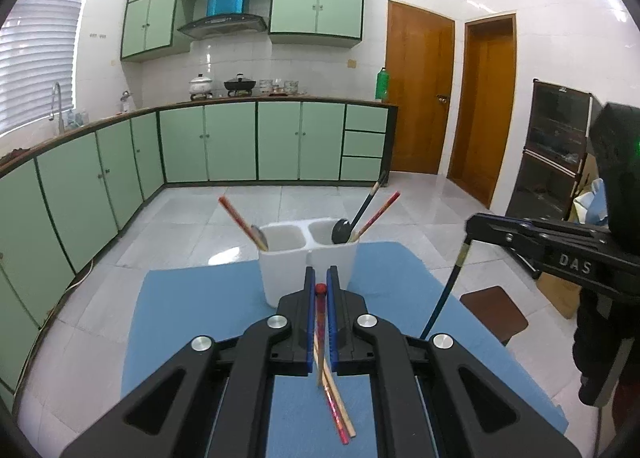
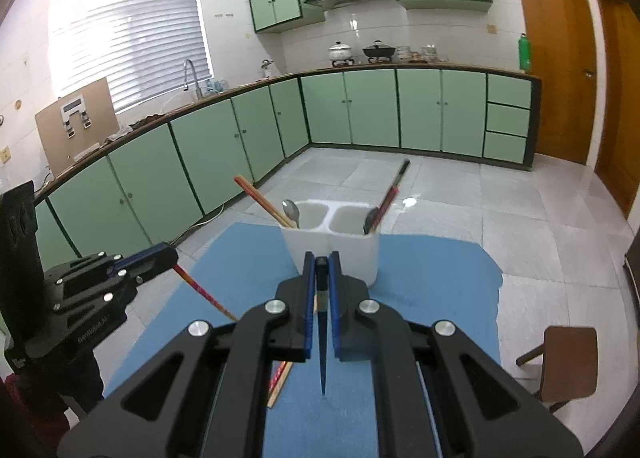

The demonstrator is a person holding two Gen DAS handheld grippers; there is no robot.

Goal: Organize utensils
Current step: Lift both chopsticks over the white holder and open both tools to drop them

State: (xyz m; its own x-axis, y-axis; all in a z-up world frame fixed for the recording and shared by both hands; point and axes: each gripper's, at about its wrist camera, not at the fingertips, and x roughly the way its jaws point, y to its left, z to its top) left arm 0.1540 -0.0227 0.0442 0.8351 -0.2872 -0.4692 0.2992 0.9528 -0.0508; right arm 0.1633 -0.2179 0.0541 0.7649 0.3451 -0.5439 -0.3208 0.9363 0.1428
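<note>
A white two-compartment utensil holder (image 1: 308, 262) (image 2: 332, 246) stands on the blue mat (image 1: 200, 318) (image 2: 432, 278). Its left compartment holds a red chopstick (image 1: 242, 223) (image 2: 260, 200) and a metal spoon (image 2: 292, 213). Its right compartment holds a dark spoon (image 1: 344, 232) and a red chopstick (image 1: 378, 215) (image 2: 388, 196). My left gripper (image 1: 320, 288) is shut on a red chopstick (image 1: 321, 318), held above the mat just before the holder; it also shows in the right wrist view (image 2: 168, 256). My right gripper (image 2: 321, 262) is shut on a dark blue-black chopstick (image 2: 322, 354) (image 1: 444, 294); it also shows in the left wrist view (image 1: 476, 226).
A wooden and a red chopstick (image 1: 340, 410) lie on the mat under the left gripper. A brown stool (image 1: 494, 312) (image 2: 568, 362) stands right of the mat. Green kitchen cabinets (image 1: 208, 142) run along the far wall.
</note>
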